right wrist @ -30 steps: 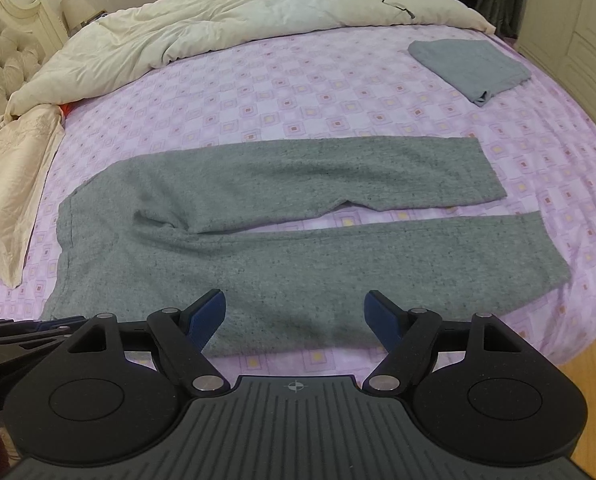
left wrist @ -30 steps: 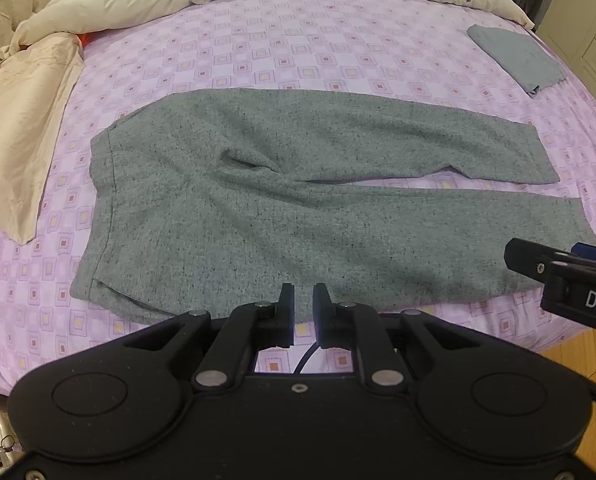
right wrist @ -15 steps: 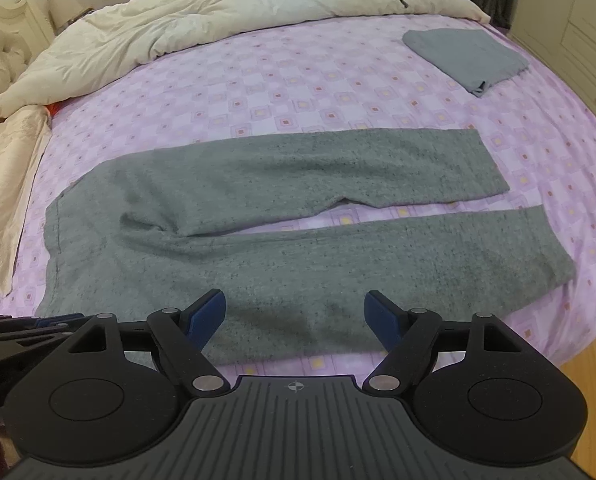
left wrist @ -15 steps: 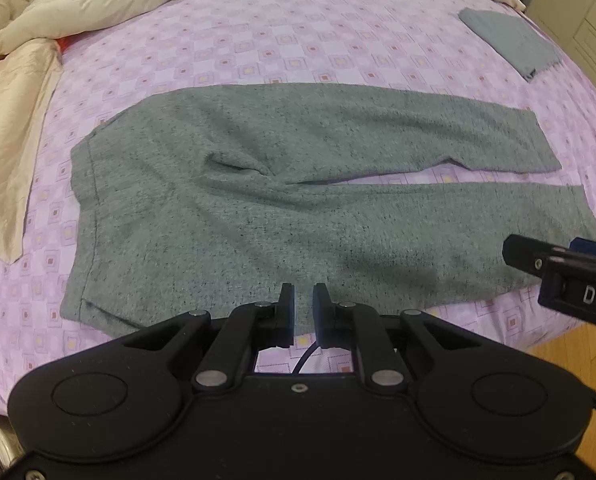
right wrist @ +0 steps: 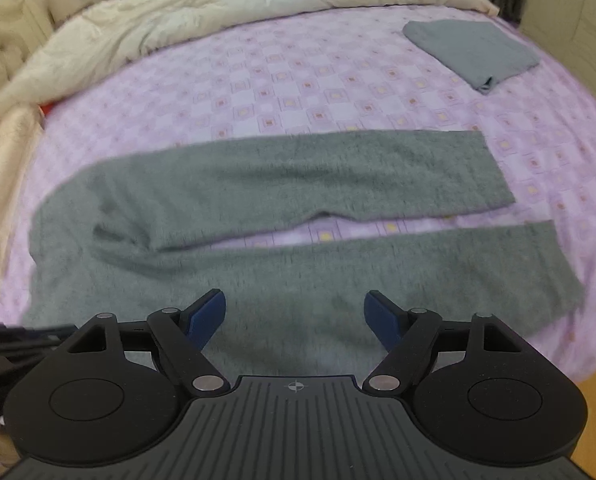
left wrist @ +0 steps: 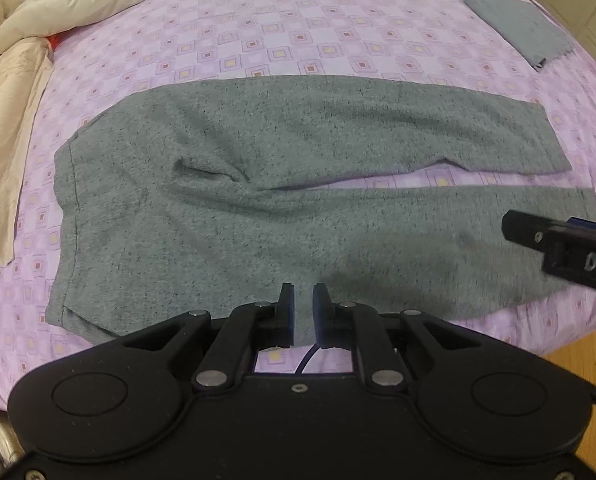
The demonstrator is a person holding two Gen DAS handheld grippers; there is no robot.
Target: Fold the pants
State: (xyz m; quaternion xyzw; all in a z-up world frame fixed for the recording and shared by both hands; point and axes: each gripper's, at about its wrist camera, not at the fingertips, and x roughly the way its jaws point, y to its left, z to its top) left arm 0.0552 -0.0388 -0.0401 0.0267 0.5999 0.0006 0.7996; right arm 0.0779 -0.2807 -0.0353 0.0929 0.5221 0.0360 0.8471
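Observation:
Grey pants (left wrist: 258, 200) lie flat on the purple patterned bed, waistband to the left, both legs stretched to the right with a narrow gap between them; they also show in the right wrist view (right wrist: 298, 208). My left gripper (left wrist: 303, 300) is nearly shut and empty, above the near edge of the pants below the crotch. My right gripper (right wrist: 294, 308) is wide open and empty, above the near leg. The right gripper's side also shows in the left wrist view (left wrist: 558, 244).
A folded grey cloth (right wrist: 472, 54) lies at the far right of the bed (right wrist: 298, 80). A cream duvet (right wrist: 198, 12) with a black cable lies along the back. A beige pillow (left wrist: 6, 120) is at the left. Wooden floor (left wrist: 594, 344) shows at the right.
Both grippers have moved forward and lower toward the pants. The jaws have not changed. The pants have not moved.

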